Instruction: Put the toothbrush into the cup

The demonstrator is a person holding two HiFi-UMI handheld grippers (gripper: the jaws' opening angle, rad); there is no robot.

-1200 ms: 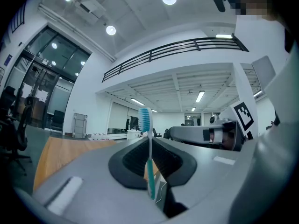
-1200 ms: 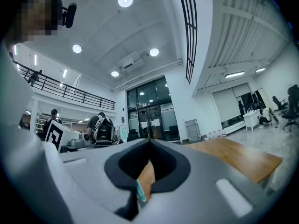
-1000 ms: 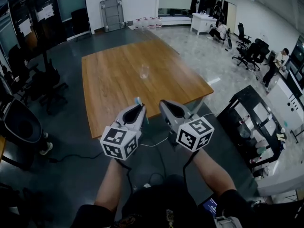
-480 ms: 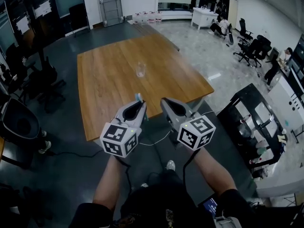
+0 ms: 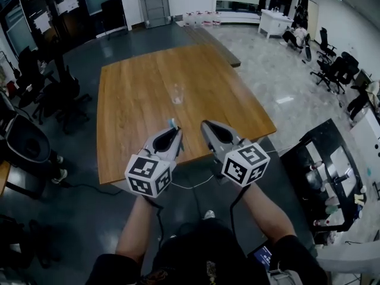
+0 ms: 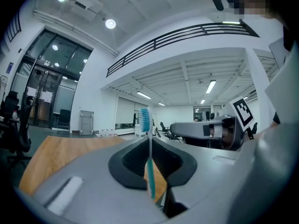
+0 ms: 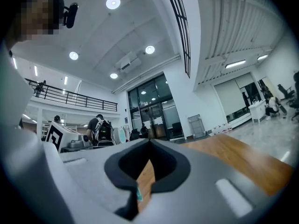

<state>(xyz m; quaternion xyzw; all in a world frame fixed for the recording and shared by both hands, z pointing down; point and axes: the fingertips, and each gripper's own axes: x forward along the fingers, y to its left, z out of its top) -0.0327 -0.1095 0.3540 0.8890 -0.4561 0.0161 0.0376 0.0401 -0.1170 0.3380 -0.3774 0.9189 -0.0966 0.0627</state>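
A clear cup (image 5: pixel 177 92) stands upright near the middle of the wooden table (image 5: pixel 130 100). My left gripper (image 5: pixel 176 130) hangs over the table's near edge, shut on a teal-and-white toothbrush (image 6: pixel 150 171). The brush stands upright between the jaws, with its blue bristle head (image 5: pixel 173 123) above the tips. My right gripper (image 5: pixel 205 125) is beside it on the right, its jaws together with nothing in them. Both point level toward the cup, which is still well ahead of them. In the left gripper view the right gripper (image 6: pixel 205 129) shows alongside.
Black office chairs (image 5: pixel 56 94) stand left of the table. A black shelf unit (image 5: pixel 329 177) stands at the right. A white cable (image 5: pixel 190 186) lies on the dark floor under the grippers. Desks, chairs and people are far off at the back right.
Both grippers have moved forward together and now reach over the table's near edge; the cup is nearer. The toothbrush stays gripped, and both jaws are unchanged.
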